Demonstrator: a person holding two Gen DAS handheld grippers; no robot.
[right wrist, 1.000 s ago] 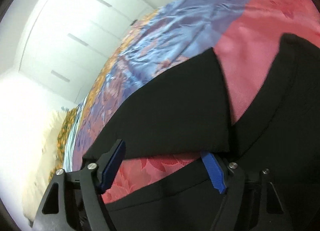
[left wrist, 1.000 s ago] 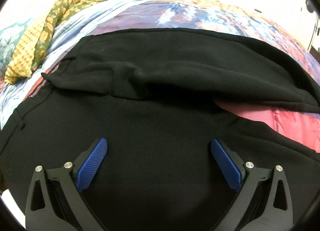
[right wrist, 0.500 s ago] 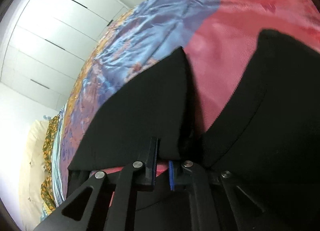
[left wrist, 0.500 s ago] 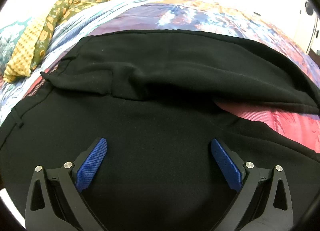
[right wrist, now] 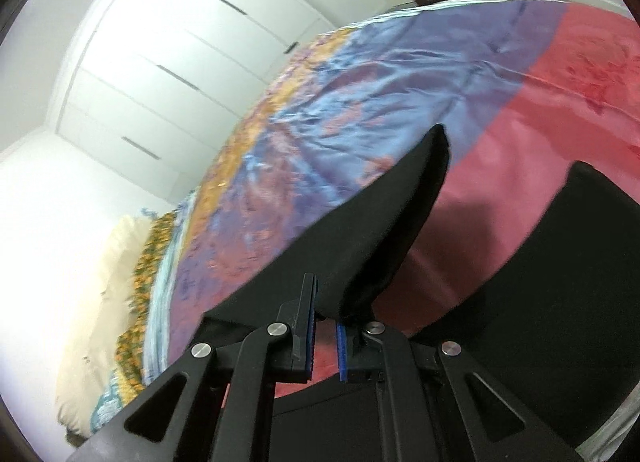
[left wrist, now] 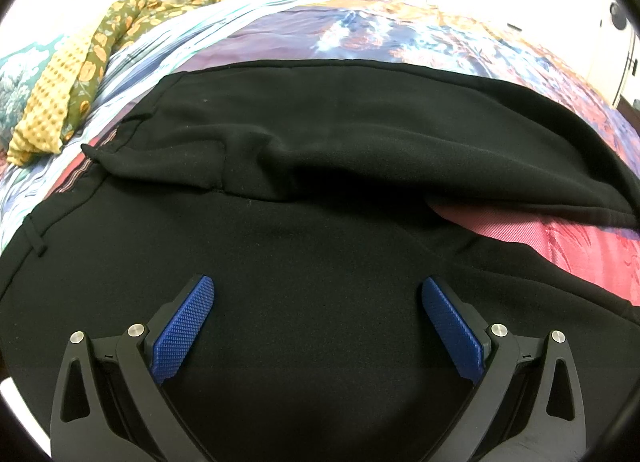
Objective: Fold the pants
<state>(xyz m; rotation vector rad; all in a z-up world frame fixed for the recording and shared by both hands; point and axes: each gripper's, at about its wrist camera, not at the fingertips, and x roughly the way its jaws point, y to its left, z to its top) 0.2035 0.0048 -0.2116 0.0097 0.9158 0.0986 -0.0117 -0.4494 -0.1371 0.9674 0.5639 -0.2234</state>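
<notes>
Black pants (left wrist: 320,262) lie spread across a bed covered by a shiny quilt (left wrist: 400,34) in purple, blue, orange and pink. One leg lies on the far side, the other on the near side, with a wedge of pink quilt showing between them toward the right. A yellow and green patterned cloth (left wrist: 80,74) is bunched at the far left edge of the bed.

The left claw (left wrist: 318,294) hovers over the near part of the pants, close to the waist. Its blue ridged pads (left wrist: 184,326) stand wide apart and hold nothing.

The right claw (right wrist: 325,336) has its pads pressed nearly together, pinching the end of one pants leg (right wrist: 360,238). That leg end appears raised off the quilt, casting a shadow on the pink area. The other pants leg (right wrist: 560,282) lies flat to the right of it. White wardrobe doors (right wrist: 180,62) stand beyond the far side of the bed.

What could go wrong, as a judgement: only a small edge of cloth sits between the right pads, so the leg could slip free when carried across. The quilt looks slick, so the whole garment may slide with the pull, since the left claw is not pinning it. The carried leg could also land crooked, leaving the two legs misaligned and wrinkled.
</notes>
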